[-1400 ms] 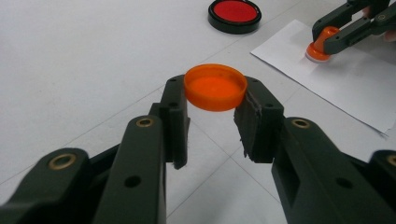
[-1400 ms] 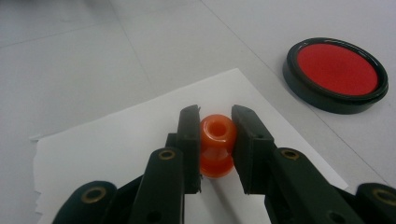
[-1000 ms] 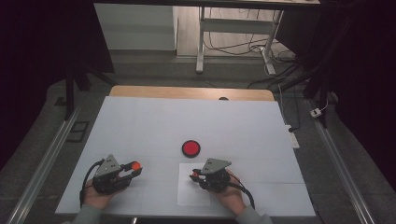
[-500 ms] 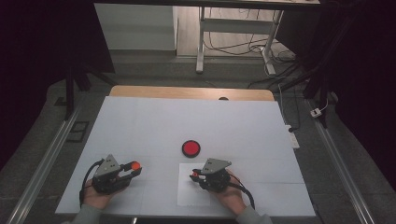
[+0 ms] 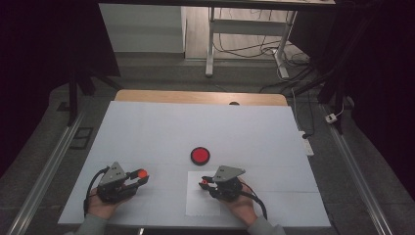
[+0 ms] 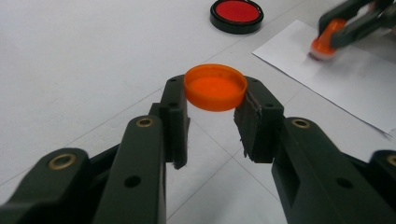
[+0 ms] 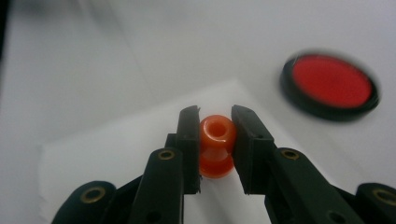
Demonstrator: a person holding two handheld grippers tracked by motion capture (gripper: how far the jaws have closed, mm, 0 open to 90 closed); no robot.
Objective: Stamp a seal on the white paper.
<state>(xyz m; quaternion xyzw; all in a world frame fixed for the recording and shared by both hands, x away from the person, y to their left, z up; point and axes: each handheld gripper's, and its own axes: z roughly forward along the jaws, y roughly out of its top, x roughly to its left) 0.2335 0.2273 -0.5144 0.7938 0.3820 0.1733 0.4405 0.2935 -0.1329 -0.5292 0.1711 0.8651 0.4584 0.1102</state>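
Left gripper view: left gripper (image 6: 215,105) grips orange cap (image 6: 215,87).

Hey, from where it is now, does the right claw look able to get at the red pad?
Probably yes. The red pad lies in the open on the white table, just ahead of the right claw, with nothing between them. But that claw is shut on an orange stamp, so it's occupied.

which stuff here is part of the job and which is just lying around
In use: orange cap in left gripper; orange stamp in right gripper, pressed on paper; red ink pad.
Lying about: power strip, cables on the floor.
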